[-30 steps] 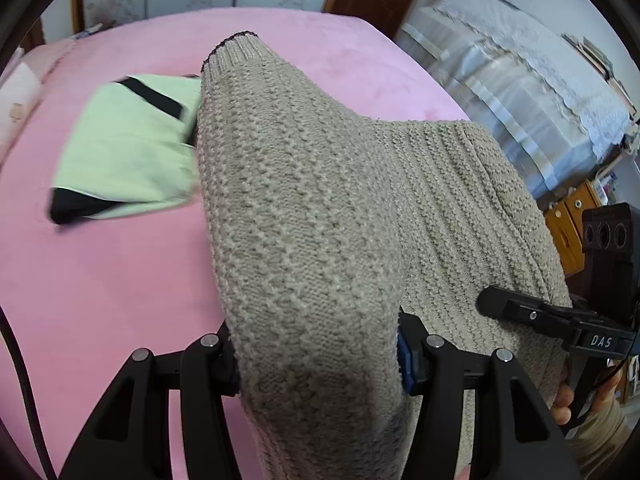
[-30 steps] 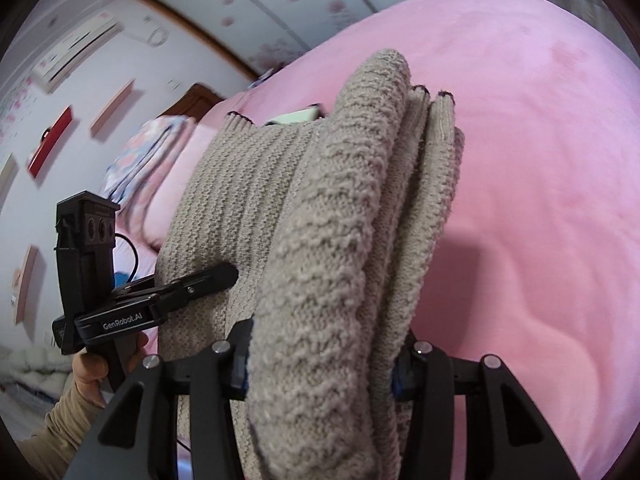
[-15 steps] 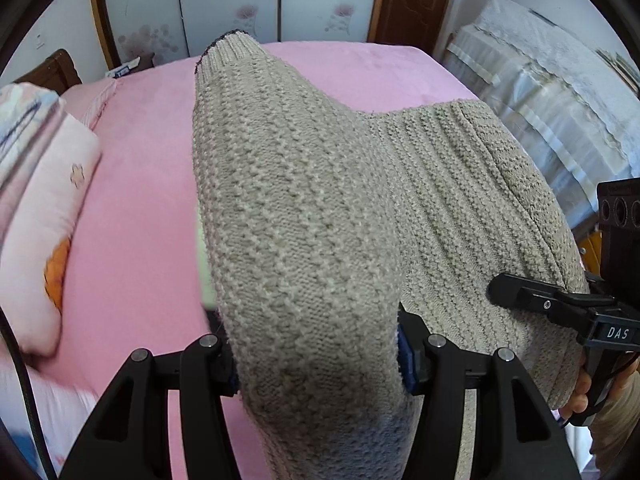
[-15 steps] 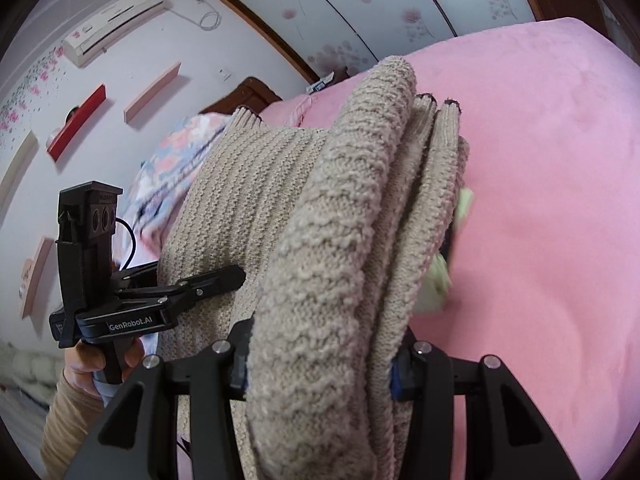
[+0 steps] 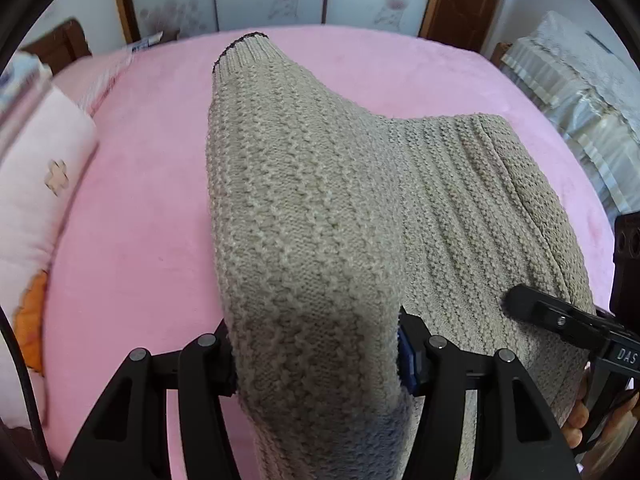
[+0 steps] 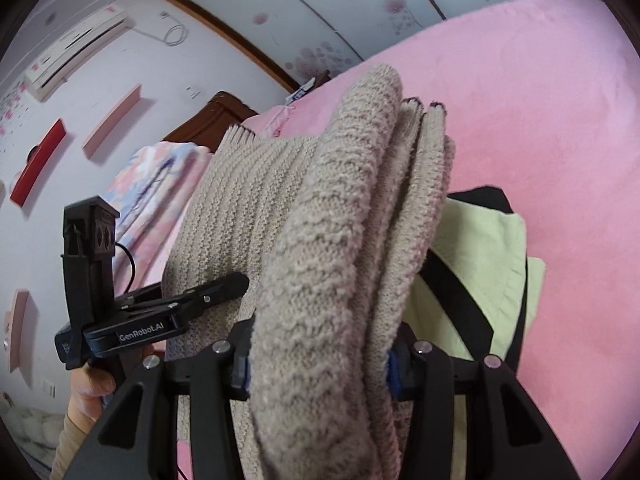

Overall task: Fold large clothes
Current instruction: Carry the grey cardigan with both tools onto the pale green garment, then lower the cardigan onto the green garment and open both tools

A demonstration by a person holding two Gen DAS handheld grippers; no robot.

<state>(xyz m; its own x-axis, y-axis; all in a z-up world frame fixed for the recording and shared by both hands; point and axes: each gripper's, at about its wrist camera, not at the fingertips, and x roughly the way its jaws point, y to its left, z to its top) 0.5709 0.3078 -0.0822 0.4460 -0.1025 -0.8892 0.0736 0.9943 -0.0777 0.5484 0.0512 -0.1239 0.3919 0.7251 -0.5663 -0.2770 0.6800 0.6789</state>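
beige knit sweater (image 5: pixel 312 240), folded thick, hangs above the pink bed (image 5: pixel 132 220), clamped between the left gripper (image 5: pixel 316 354) and right gripper (image 6: pixel 316 354); a pale green garment (image 6: pixel 480 280) lies beneath.

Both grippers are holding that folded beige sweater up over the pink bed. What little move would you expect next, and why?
Probably lowering it onto the light green garment lying under it. The sweater looks fully folded, several layers thick, clamped by the left gripper and right gripper above the bed.
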